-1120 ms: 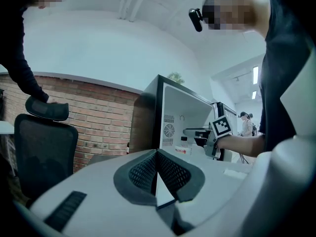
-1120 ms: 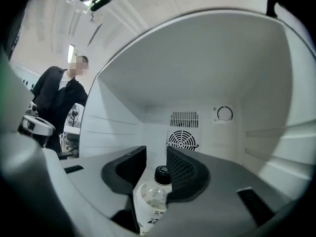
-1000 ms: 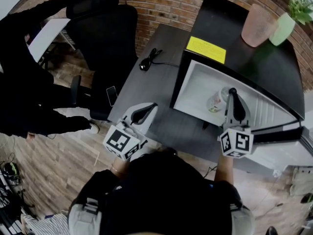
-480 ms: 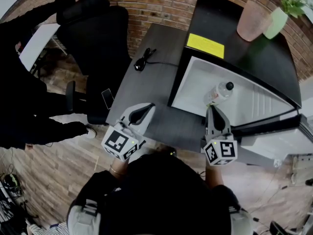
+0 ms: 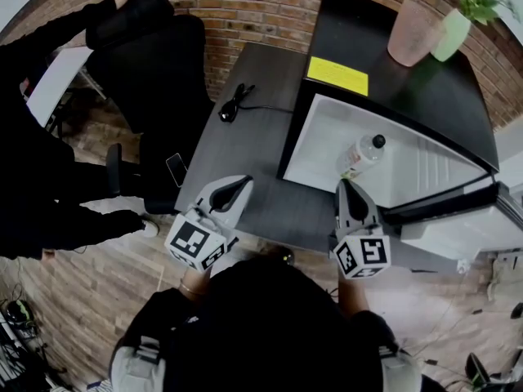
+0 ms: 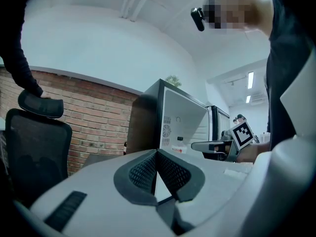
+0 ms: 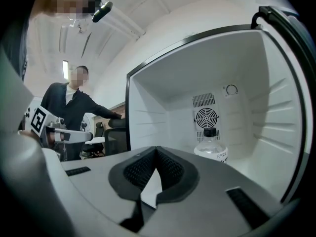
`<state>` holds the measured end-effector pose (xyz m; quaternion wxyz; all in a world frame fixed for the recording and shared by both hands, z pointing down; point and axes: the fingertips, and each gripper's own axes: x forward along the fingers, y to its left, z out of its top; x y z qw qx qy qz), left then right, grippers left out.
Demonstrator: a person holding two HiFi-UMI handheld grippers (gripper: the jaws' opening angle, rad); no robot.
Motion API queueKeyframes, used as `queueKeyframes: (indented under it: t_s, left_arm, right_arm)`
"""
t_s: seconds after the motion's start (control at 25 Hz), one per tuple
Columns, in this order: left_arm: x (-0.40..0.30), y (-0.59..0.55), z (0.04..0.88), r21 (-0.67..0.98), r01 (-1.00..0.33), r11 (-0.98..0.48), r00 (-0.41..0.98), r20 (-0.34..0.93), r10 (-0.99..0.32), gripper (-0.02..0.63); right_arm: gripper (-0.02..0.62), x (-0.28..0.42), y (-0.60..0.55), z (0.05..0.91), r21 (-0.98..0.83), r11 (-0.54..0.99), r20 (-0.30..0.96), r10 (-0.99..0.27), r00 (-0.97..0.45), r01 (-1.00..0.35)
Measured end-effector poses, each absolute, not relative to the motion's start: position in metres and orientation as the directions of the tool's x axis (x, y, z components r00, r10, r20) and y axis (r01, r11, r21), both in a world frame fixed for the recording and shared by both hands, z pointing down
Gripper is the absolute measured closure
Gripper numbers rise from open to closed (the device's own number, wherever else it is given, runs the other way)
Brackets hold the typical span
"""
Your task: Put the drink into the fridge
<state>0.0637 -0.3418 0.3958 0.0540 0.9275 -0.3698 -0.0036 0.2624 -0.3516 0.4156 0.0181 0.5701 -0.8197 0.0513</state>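
The drink, a clear bottle point(image 5: 359, 154) with a dark cap, stands alone inside the open fridge point(image 5: 320, 134), free of both grippers. In the right gripper view the bottle point(image 7: 211, 145) sits at the back under a round fan grille. My right gripper point(image 5: 346, 193) is outside the fridge's front edge, shut with nothing in it, its tips point(image 7: 156, 152) pointing into the white cavity. My left gripper point(image 5: 238, 188) hovers over the grey desk to the fridge's left, also shut and empty point(image 6: 157, 156).
The fridge door point(image 5: 453, 219) hangs open at the right. A pink pot point(image 5: 413, 31) and a green vase point(image 5: 448, 33) stand on the fridge top. A black office chair point(image 5: 155, 64), a phone point(image 5: 175, 168) and a person in black point(image 5: 41, 178) are at the left.
My right gripper has let go of the bottle and drawn back out of the fridge towards me. The bottle stays inside. The left gripper has hardly moved.
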Motion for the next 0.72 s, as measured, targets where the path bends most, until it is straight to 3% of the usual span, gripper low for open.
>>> queueKeyframes:
  t_s: [0.72]
  left_arm:
    - [0.0665,-0.3403,0.3976,0.089,-0.695,-0.714,0.719,0.045,-0.694,0.609]
  right_arm:
    - [0.598,0.2708,-0.3473,0.4162,-0.065,0.330,0.086,-0.938,-0.335,-0.942]
